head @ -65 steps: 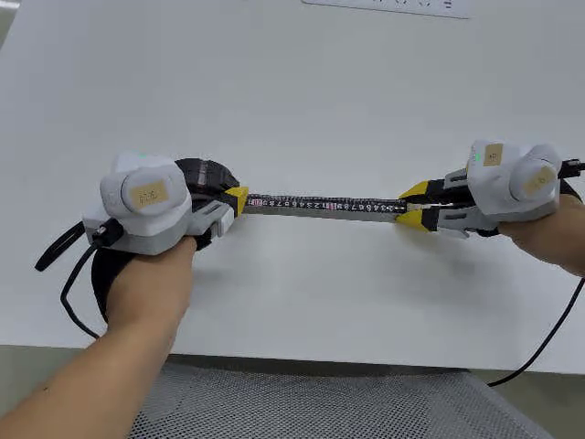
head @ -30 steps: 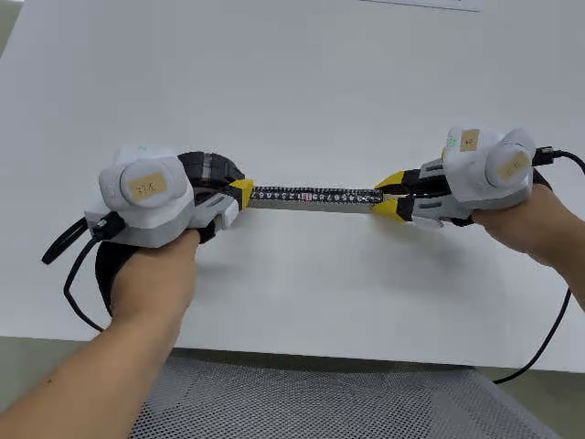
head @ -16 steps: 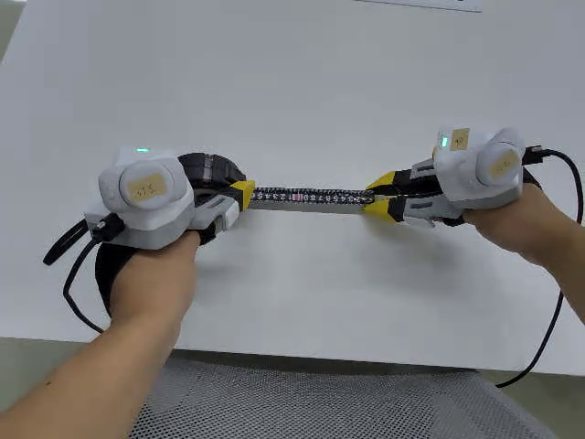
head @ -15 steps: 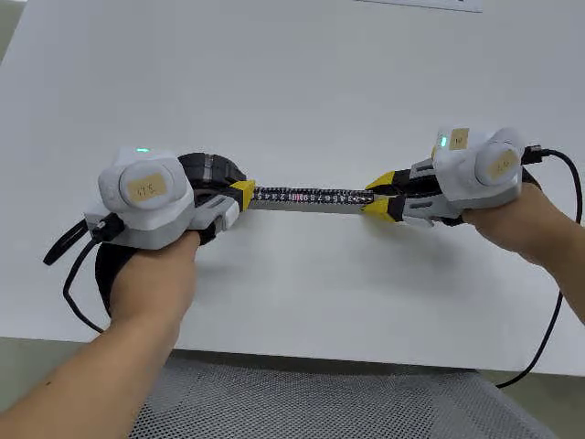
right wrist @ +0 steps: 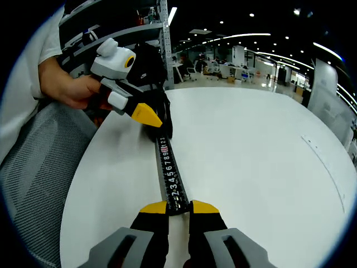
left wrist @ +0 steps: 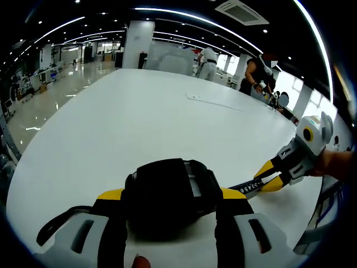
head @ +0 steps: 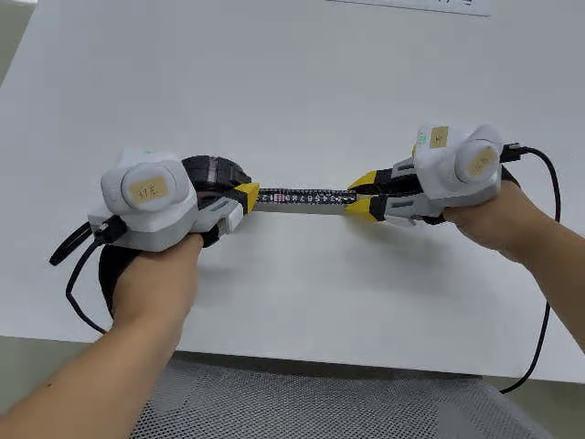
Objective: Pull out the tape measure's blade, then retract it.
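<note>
left gripper (head: 233, 206) clamping tape measure case (left wrist: 170, 187) | right gripper (right wrist: 178, 207) pinching blade (right wrist: 169, 167) end | blade stretching over table (head: 302, 82)

There are two tools, the left tool (head: 236, 201) and the right tool (head: 357, 195), and two hands, the left hand (head: 151, 279) and the right hand (head: 494, 219). Between the tools is one tape measure (head: 215, 172), clamped in the left tool, with one blade (head: 306, 197), pinched by the right tool. One worktop (head: 302, 82) is under both. There are two cables, a cable (head: 67, 294) behind the left tool and a second cable (head: 547, 315) behind the right tool. Far ahead of the left tool stand two people, a person (left wrist: 209, 56) and a second person (left wrist: 257, 70).
</note>
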{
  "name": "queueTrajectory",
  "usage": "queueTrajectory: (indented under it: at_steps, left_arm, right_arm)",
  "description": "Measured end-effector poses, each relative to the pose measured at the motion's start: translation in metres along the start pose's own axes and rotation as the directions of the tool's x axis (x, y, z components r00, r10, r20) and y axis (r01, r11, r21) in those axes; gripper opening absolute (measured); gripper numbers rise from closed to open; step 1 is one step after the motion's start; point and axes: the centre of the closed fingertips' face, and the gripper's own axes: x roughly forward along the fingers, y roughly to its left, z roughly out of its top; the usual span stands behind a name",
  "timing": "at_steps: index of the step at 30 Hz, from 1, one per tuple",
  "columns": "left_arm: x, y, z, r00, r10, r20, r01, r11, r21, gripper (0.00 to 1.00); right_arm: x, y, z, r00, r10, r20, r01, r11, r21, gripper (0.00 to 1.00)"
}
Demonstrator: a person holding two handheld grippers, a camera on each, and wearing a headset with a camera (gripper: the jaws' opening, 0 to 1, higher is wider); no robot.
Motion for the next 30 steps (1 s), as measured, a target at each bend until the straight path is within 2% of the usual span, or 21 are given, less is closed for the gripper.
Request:
queueTrajectory:
  at_steps: [14,30]
  left_arm:
    - [-0.001,-0.001,0.000,0.9999,-0.011,0.001,0.011,1.000,-0.009,0.60]
    - [-0.001,-0.001,0.000,0.9998,-0.018,-0.002,0.018,1.000,-0.005,0.60]
  right_arm:
    - [0.023,0.006,0.021,0.9990,0.032,0.031,-0.031,0.999,-0.010,0.09]
    - [0.058,0.017,0.048,0.9947,0.073,0.072,-0.072,0.997,-0.013,0.09]
